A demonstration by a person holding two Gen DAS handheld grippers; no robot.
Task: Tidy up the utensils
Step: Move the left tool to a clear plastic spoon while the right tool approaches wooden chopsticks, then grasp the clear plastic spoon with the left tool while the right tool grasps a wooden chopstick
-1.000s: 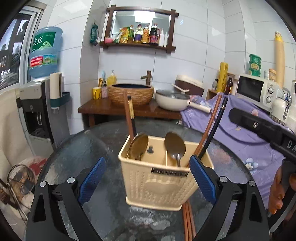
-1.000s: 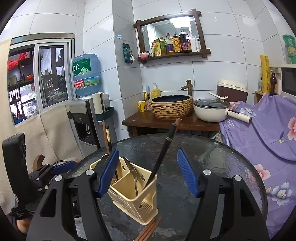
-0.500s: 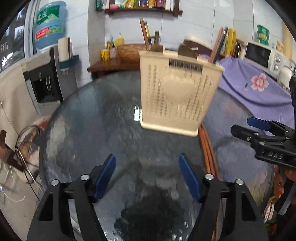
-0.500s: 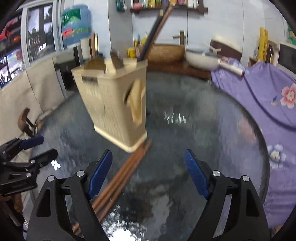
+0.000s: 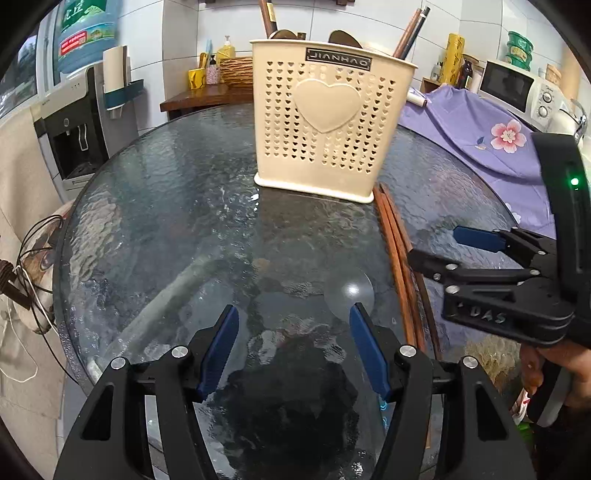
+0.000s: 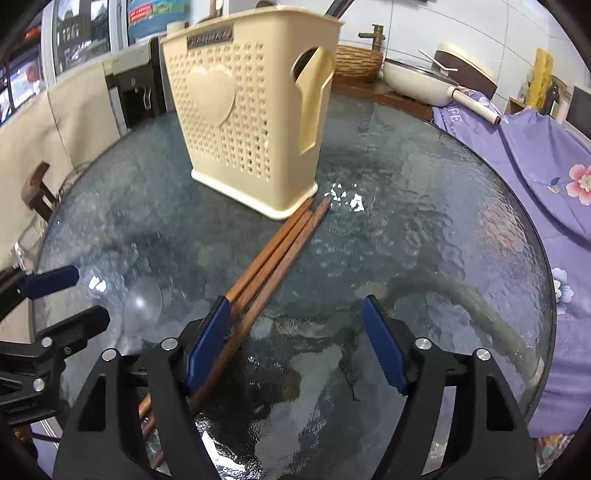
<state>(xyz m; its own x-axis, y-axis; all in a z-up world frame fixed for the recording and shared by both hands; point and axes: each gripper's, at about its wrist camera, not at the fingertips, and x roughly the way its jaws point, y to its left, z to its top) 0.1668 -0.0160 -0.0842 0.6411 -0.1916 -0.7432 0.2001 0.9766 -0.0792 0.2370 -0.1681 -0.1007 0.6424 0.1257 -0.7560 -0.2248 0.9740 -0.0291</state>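
Observation:
A cream utensil holder [image 5: 328, 122] [image 6: 251, 122] with a heart on its front stands on the round glass table [image 5: 166, 206] [image 6: 424, 206]. Spoons and chopsticks [image 5: 410, 29] poke out of its top. Several brown chopsticks [image 5: 397, 258] [image 6: 280, 254] lie flat on the glass, from the holder's foot toward the near edge. My left gripper [image 5: 293, 332] [image 6: 70, 302] hovers low over bare glass, its jaws closing with nothing between them. My right gripper [image 6: 295, 325] [image 5: 448, 251] is low over the lying chopsticks, jaws closing; the sticks run beside its left finger [image 6: 207, 343], and neither pad presses on them.
A purple flowered cloth [image 5: 480, 125] [image 6: 535, 155] covers something right of the table. A water dispenser [image 5: 81, 122] stands to the left. Behind are a wooden side table with a woven basin [image 6: 358, 61], a white pan [image 6: 413, 83] and a microwave [image 5: 513, 86]. Cables [image 5: 26, 258] hang at left.
Both grippers have sunk toward the glass and tipped downward, so the holder now sits high in both views. The left jaws have narrowed. The right gripper now sits over the lying chopsticks.

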